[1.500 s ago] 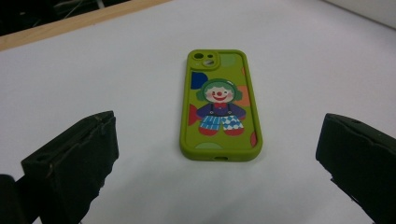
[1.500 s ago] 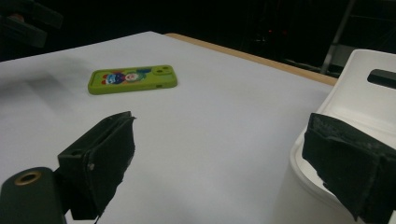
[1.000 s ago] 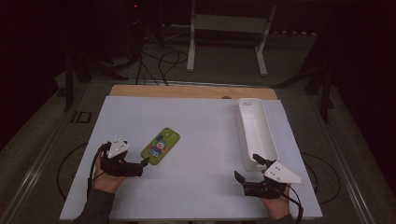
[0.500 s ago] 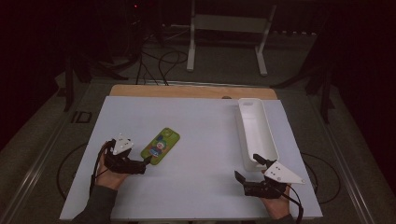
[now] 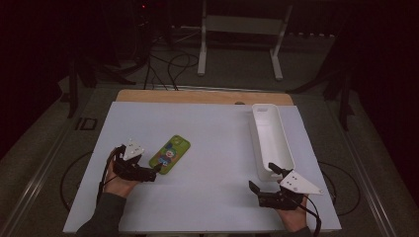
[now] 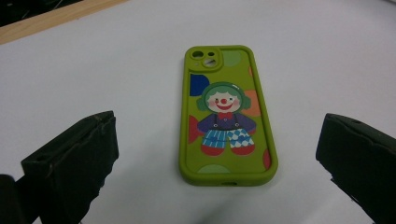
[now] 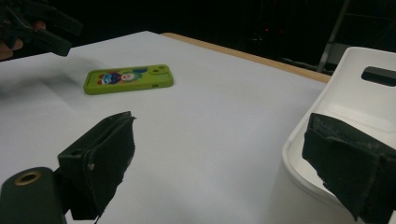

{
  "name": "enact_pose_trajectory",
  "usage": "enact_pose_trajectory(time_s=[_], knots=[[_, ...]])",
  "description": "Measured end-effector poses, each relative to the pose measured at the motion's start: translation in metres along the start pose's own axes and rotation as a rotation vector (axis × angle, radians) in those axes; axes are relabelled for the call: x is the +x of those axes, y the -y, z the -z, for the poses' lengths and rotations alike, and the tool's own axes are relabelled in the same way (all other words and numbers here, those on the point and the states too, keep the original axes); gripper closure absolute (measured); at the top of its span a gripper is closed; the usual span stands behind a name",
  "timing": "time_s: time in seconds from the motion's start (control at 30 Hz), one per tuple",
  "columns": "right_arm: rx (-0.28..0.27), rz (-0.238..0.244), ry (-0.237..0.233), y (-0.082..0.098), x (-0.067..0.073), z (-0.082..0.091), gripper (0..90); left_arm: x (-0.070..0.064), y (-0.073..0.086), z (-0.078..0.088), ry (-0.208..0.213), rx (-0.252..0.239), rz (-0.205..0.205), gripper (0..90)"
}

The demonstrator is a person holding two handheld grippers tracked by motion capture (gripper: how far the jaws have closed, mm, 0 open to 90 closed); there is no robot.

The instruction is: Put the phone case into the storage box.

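Observation:
A green phone case (image 5: 170,154) printed with a clown lies flat on the white table, left of centre. My left gripper (image 5: 149,172) sits just at its near left end, open and holding nothing. In the left gripper view the phone case (image 6: 226,116) lies ahead between the two spread jaws of the left gripper (image 6: 217,126). My right gripper (image 5: 262,178) is open at the front right, beside the near end of a long white tray (image 5: 269,138). From the right gripper (image 7: 222,126), the tray (image 7: 369,102) is close on the right and the case (image 7: 128,78) far off.
The white sheet (image 5: 217,197) covers the table, with a bare wooden strip (image 5: 197,97) along the far edge. Cables and a metal stand (image 5: 237,44) lie on the dark floor beyond. The left gripper (image 7: 42,28) shows at the top left of the right gripper view.
My left gripper has edged right, closer to the phone case's near end. The right gripper and the case have stayed put.

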State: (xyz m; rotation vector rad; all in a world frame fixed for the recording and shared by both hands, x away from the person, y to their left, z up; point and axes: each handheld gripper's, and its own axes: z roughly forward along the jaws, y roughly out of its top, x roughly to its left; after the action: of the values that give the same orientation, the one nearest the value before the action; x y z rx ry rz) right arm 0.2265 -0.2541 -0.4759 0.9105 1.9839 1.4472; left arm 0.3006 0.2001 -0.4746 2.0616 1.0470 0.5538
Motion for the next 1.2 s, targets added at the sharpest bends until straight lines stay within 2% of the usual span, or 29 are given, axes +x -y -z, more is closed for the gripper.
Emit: enact_pose_trajectory(time_s=[0.97,1.2], knots=[[0.005,0.001,0.002,0.000,0.000,0.000,8.9,-0.001,-0.005,-0.019,0.007,0.062,-0.018,0.0],[0.005,0.000,0.003,0.000,0.000,0.000,8.8,-0.001,-0.006,-0.025,0.011,0.094,-0.013,0.0]])
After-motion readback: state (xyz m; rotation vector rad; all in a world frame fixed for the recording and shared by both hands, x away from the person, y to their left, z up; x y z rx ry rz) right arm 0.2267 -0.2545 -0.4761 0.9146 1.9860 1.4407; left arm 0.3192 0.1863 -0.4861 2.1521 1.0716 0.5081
